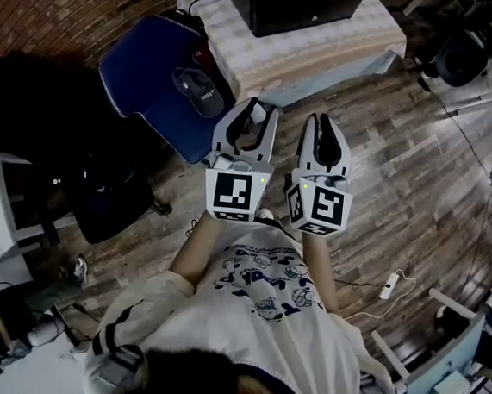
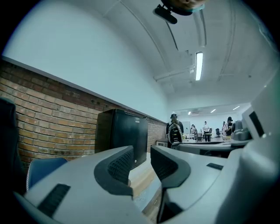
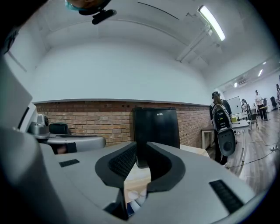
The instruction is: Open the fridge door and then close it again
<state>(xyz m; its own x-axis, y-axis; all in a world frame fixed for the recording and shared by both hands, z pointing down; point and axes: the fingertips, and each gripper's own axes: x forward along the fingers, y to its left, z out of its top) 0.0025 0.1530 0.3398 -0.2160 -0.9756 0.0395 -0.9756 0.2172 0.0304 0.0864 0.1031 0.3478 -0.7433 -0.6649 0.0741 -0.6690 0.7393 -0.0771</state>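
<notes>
You are holding both tongs level at the centre of the head view, side by side. The left gripper (image 1: pixel 261 108) is standing with its jaws spread and nothing between them. The right gripper (image 1: pixel 321 119) is showing only a narrow gap, also empty. The black fridge (image 1: pixel 308 3) is sitting shut at the top centre of the frame, on a table draped in checked cloth (image 1: pixel 329 48), with the brick wall (image 2: pixel 43 113) running behind it. A blue chair (image 1: pixel 146 70) carrying a dark cap (image 1: pixel 200 90) is standing to the upper left on the wooden plank floor (image 1: pixel 420 183). People (image 2: pixel 175 131) are standing far off under strip lights (image 2: pixel 199 65).
</notes>
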